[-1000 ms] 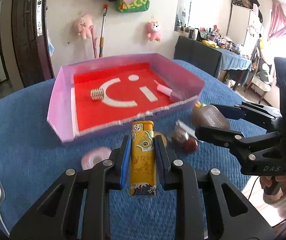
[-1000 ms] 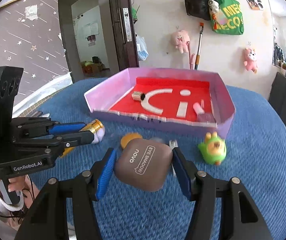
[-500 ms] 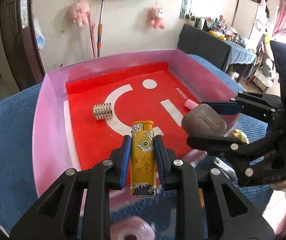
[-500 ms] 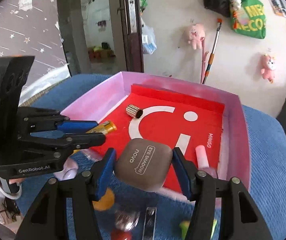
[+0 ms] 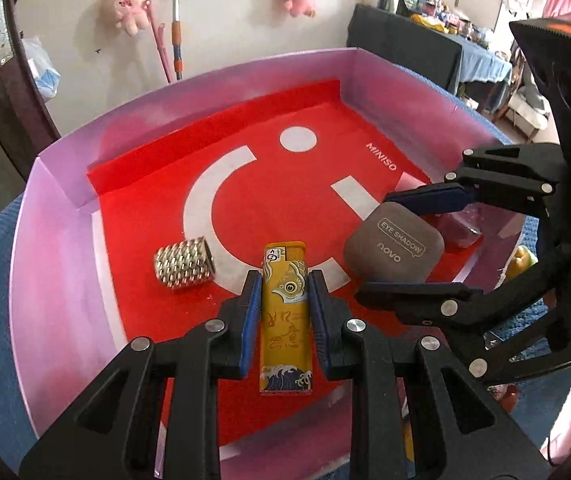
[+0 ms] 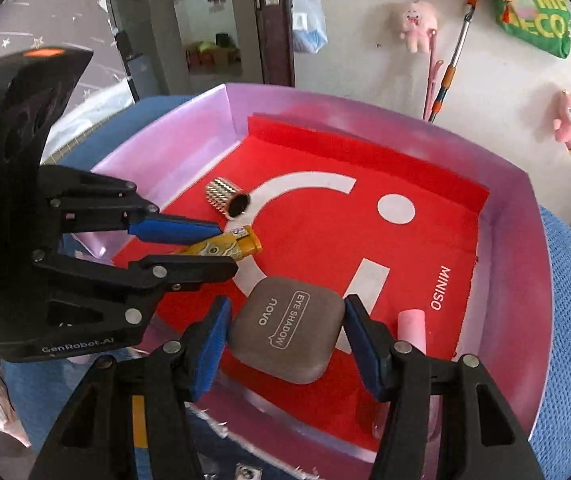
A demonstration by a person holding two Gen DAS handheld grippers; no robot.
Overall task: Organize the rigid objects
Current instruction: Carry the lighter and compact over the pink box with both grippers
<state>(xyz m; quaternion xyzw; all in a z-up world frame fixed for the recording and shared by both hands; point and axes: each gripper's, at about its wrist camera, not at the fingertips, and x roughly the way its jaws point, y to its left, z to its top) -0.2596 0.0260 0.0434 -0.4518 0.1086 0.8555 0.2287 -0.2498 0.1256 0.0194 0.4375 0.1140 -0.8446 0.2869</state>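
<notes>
Yellow lighter (image 5: pixel 286 312) and brown eye-shadow case (image 6: pixel 289 340) — both held above the pink-walled, red-floored tray (image 5: pixel 57 216).

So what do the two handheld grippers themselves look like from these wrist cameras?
Both are black plastic linkage grippers with silver pivot bolts and blue ribbed pads on the fingers. The left gripper carries white "GenRobot.AI" lettering on its body, read in the right wrist view. The right gripper has the same build; its tall black housing bears an orange mark on top, seen in the left wrist view.
</notes>
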